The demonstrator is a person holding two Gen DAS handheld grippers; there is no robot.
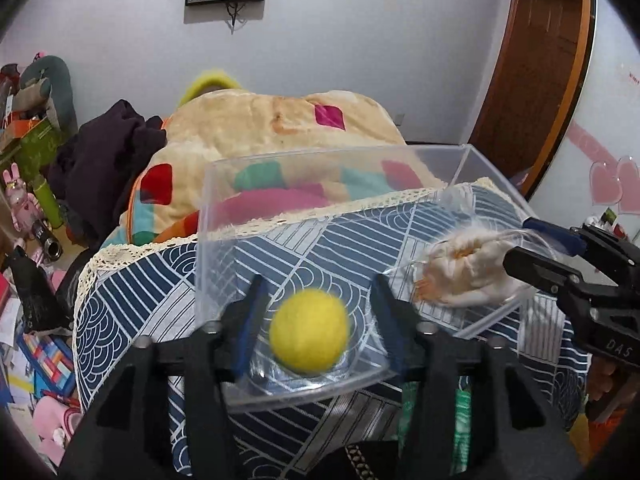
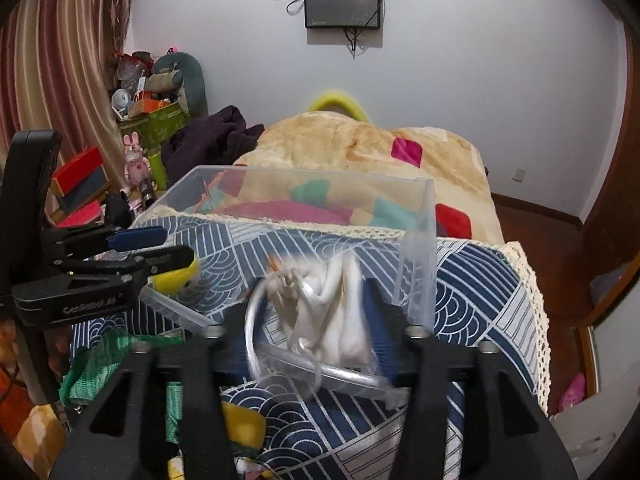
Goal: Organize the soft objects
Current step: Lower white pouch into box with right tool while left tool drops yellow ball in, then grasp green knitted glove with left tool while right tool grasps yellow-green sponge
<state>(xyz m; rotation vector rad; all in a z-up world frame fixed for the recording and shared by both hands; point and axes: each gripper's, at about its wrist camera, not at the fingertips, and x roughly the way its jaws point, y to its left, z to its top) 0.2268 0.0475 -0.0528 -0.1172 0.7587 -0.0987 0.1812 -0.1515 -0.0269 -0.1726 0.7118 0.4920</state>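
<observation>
Two wrist views of one clear plastic box (image 1: 332, 184) on a bed's blue patterned cover (image 1: 132, 300). Left view: the left gripper (image 1: 316, 316) with fingers wide, a yellow felt ball (image 1: 309, 330) loose between them inside the box. Only the right view shows green netting (image 2: 100, 356) at the cover's near left edge. Right gripper (image 2: 312, 316): fingers flank a blurred white cloth bundle (image 2: 340, 320) in the box; whether they grip it cannot be told.
</observation>
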